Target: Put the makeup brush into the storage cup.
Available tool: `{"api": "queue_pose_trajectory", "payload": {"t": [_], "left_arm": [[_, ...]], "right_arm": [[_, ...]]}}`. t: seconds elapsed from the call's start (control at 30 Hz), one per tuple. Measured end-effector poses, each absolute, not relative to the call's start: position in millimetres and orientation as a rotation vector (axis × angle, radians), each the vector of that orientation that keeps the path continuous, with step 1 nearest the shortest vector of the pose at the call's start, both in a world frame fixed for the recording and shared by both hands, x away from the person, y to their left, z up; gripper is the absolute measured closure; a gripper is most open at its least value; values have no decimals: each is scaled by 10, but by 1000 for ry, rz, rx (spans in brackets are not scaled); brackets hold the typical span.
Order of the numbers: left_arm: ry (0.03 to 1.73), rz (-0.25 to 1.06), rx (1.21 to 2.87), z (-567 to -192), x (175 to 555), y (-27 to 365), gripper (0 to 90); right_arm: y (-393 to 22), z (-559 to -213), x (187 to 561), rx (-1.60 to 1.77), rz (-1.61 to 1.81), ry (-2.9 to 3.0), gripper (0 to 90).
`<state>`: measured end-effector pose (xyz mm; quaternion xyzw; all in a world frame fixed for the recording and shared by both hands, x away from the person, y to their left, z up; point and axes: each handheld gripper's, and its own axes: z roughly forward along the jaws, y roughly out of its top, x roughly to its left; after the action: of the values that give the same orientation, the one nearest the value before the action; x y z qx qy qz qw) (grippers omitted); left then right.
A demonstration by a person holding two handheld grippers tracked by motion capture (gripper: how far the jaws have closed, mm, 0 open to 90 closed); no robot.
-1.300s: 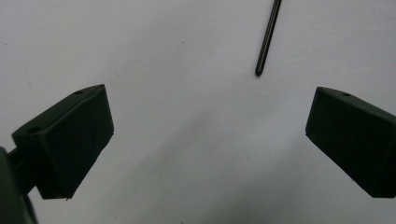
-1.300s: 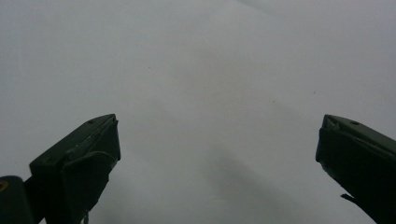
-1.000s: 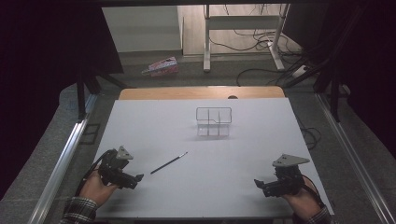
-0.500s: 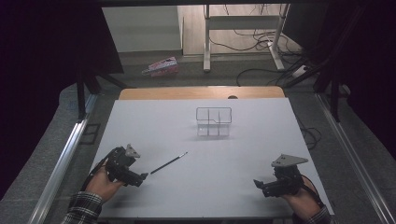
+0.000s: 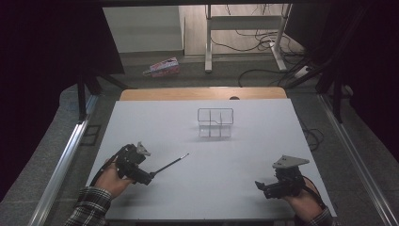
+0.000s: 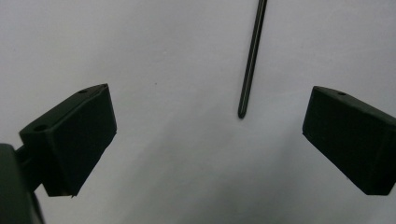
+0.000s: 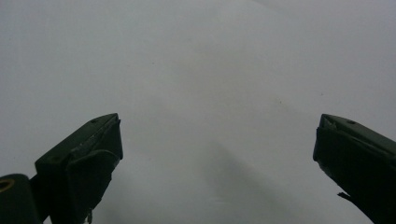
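- Thin black rod (image 5: 170,165) lay on the white bench (image 5: 244,155), near end just ahead of our left tongs (image 6: 205,140), long axis running away from them.
- Left tongs released; right tongs (image 7: 219,154), also released, sat well apart.

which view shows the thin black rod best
The high view: the thin black rod lies whole on the white table, slanting away from the open left gripper. The left gripper view gives a closer look at one end between its jaws. The right gripper view faces bare table.
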<state>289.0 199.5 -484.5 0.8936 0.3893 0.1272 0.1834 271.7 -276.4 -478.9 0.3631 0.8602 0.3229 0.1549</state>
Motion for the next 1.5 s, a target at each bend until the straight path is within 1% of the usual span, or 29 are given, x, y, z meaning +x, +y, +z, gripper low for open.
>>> {"api": "queue_pose_trajectory", "payload": {"t": [0.4,0.8,0.97,1.17,1.27,1.5], "left_arm": [[1064,310,2532,-4822,3029,1808,18],[1014,270,2561,-4794,3161,1610,54],[1021,264,2568,-4817,3196,1596,102],[1006,223,2604,-4864,3227,1601,228],[1001,202,2602,-4891,3236,1600,269],[997,175,2628,-5020,3248,1579,313]], "right_arm": [[-2761,-4792,2720,1038,917,2471,17],[-2749,-4799,2722,1034,905,2483,21],[-2747,-4801,2722,1034,901,2486,24],[-2742,-4805,2724,1031,896,2493,28],[-2742,-4808,2727,1025,890,2497,30],[-2732,-4811,2722,1022,883,2506,33]]}}
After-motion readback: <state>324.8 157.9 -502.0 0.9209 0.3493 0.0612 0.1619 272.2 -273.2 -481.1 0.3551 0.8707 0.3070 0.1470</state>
